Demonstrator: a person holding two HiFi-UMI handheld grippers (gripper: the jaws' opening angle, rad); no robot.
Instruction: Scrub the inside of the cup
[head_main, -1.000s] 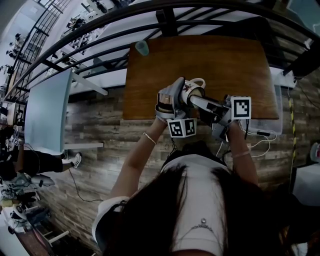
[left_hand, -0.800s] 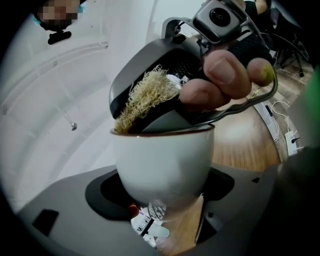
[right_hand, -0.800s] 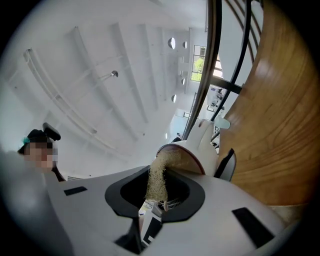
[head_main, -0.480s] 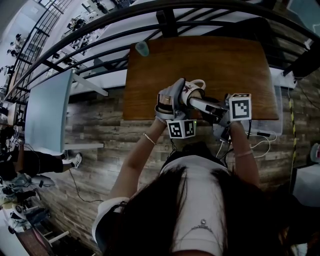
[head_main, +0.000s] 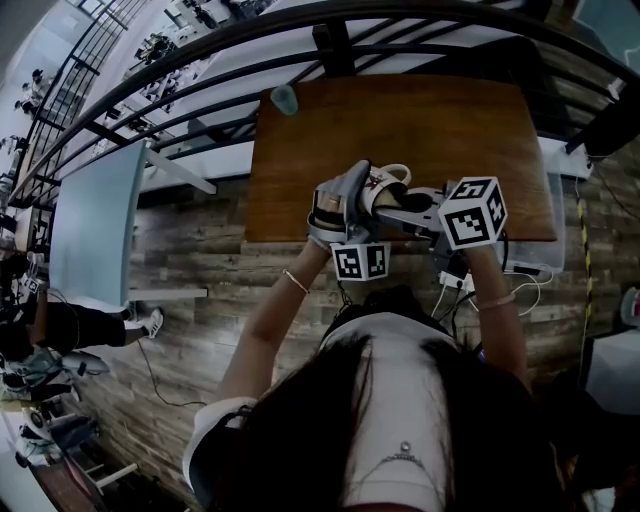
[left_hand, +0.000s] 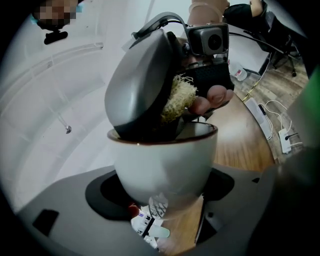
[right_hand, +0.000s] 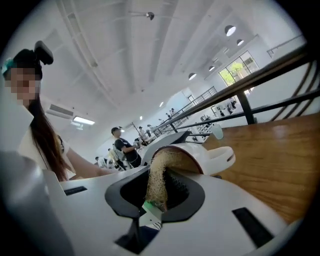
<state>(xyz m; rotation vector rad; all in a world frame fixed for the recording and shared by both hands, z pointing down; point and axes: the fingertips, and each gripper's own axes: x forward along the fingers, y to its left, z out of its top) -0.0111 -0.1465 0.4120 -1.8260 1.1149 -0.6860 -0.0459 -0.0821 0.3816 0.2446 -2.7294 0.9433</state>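
Your left gripper (head_main: 368, 192) is clamped on the cup (left_hand: 165, 165), held above the tabletop (head_main: 400, 115), mouth facing your right gripper (head_main: 400, 205), which pinches the scrubber (right_hand: 159, 175) reaching inside along the cup's axis.

The cup (left_hand: 165, 165) is glossy, perhaps ceramic; scrubber (right_hand: 157, 180) rough, fibrous; table (head_main: 400, 120) smooth wood.

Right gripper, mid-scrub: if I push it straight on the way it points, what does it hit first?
The cup: the right gripper's jaws hold the loofah, whose far end sits in the cup's mouth. Straight on, it would press deeper inside; then, probably, the jaws meet the rim.
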